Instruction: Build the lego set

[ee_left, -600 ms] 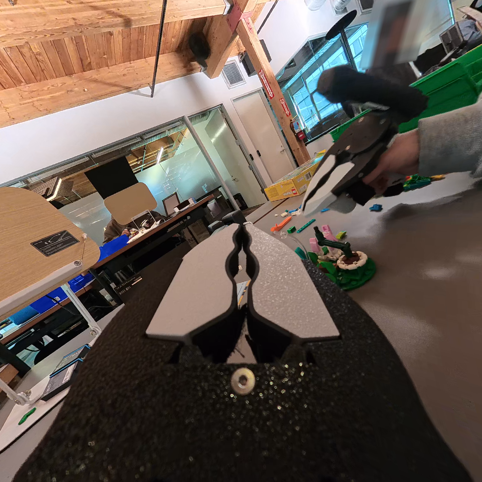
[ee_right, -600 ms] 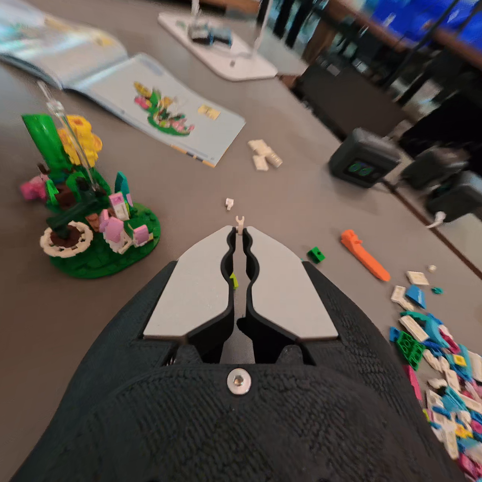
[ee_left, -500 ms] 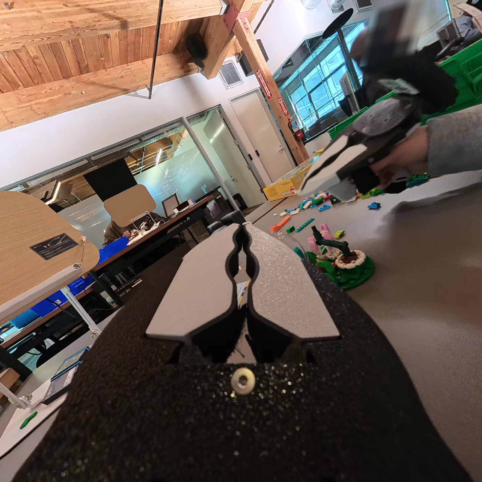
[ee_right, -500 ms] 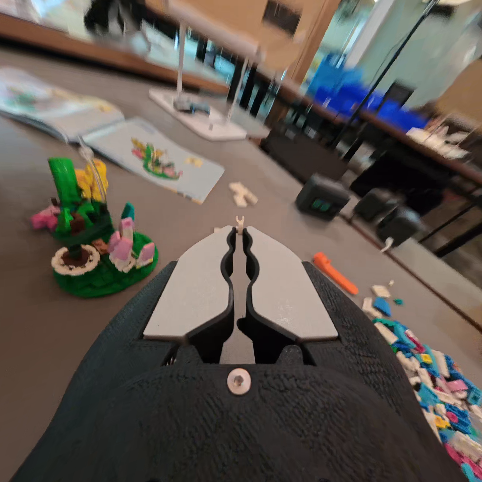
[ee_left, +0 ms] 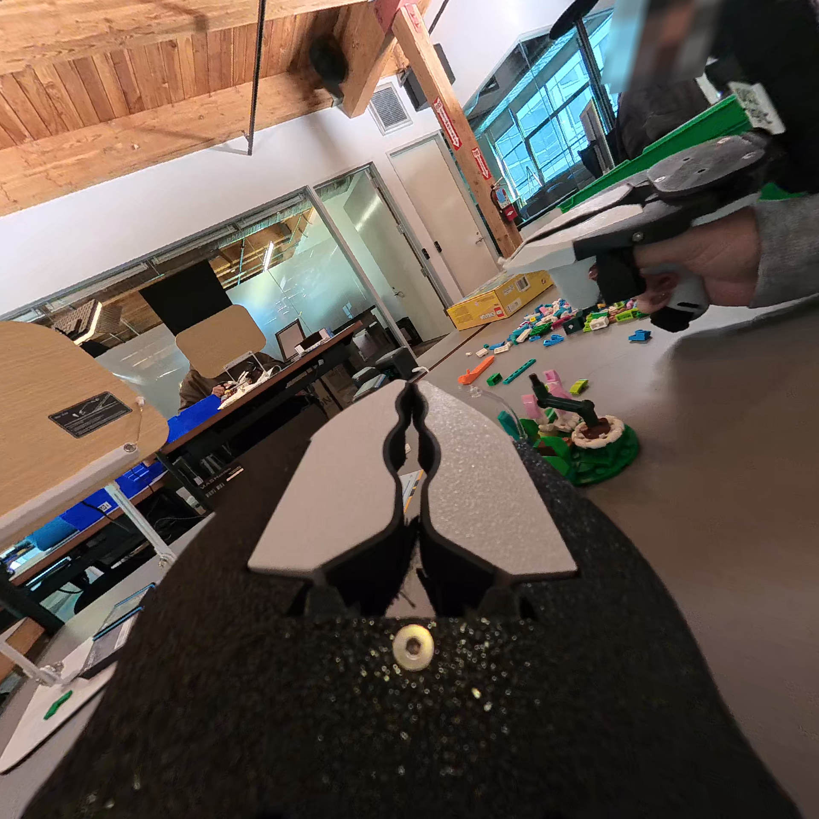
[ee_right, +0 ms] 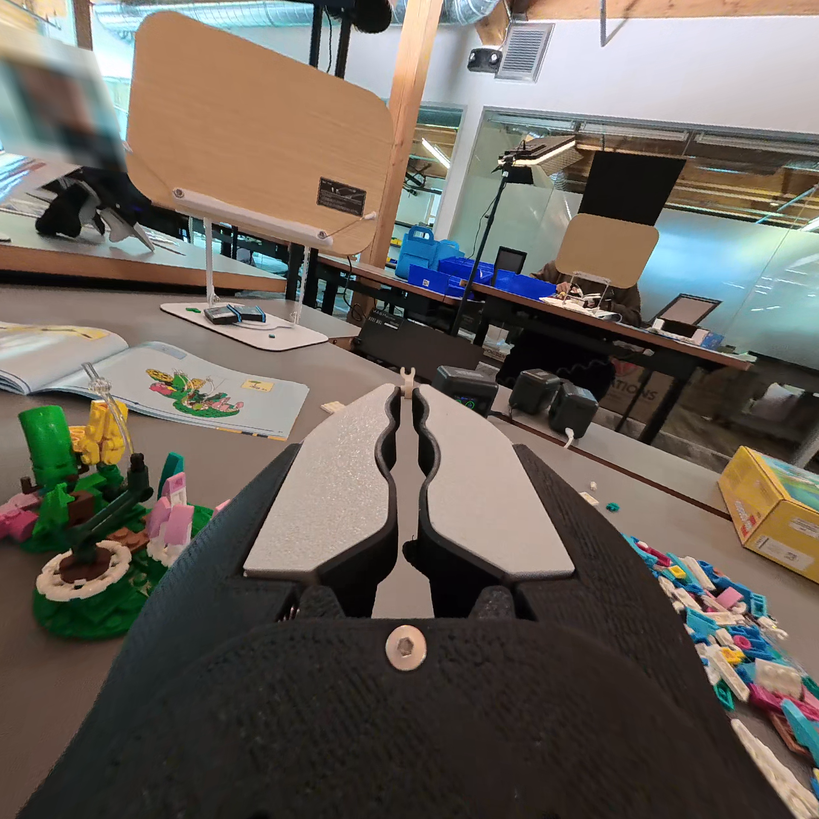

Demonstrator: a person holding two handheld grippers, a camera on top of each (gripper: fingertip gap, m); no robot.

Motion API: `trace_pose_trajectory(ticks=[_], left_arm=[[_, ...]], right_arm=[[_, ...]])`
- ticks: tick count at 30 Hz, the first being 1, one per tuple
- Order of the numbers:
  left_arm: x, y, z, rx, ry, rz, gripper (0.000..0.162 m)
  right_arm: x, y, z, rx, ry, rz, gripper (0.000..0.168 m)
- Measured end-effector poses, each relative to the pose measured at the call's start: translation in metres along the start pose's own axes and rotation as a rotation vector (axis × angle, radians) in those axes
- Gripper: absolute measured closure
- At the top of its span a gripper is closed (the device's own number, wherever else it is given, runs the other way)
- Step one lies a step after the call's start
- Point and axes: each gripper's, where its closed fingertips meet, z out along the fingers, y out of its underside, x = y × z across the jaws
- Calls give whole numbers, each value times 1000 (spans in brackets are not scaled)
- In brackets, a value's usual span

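Note:
The flower model on its round green base (ee_right: 88,589) stands on the grey table at the left of the right wrist view, and it also shows in the left wrist view (ee_left: 589,447). My right gripper (ee_right: 407,392) is shut on a small white clip piece (ee_right: 407,379) that sticks out past its tips. It is held in the air to the right of the model. In the left wrist view the right gripper (ee_left: 509,263) hovers high above the brick pile. My left gripper (ee_left: 412,390) is shut with nothing seen in it, left of the model.
An open instruction booklet (ee_right: 199,390) lies behind the model. A pile of loose bricks (ee_right: 731,620) and a yellow box (ee_right: 775,509) lie at the right. An orange tool (ee_left: 476,370) lies near the pile. A wooden board on a white stand (ee_right: 261,133) stands at the table's back. Spacing between my two grippers at the tips: around 20 cm.
My right gripper has risen from the table and tilted up level, still holding the white clip piece. My left gripper has stayed in place and shut.

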Motion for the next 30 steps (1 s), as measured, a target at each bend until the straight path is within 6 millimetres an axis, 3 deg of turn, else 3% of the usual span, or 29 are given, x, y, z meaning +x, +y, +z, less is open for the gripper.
trace_pose_trajectory(ticks=[6,30], left_arm=[[2,0,0,-2,7,8,162],[6,0,-1,-2,20,28,162]], right_arm=[[9,-11,-4,55,24,41,165],[7,1,0,-3,21,12,165]])
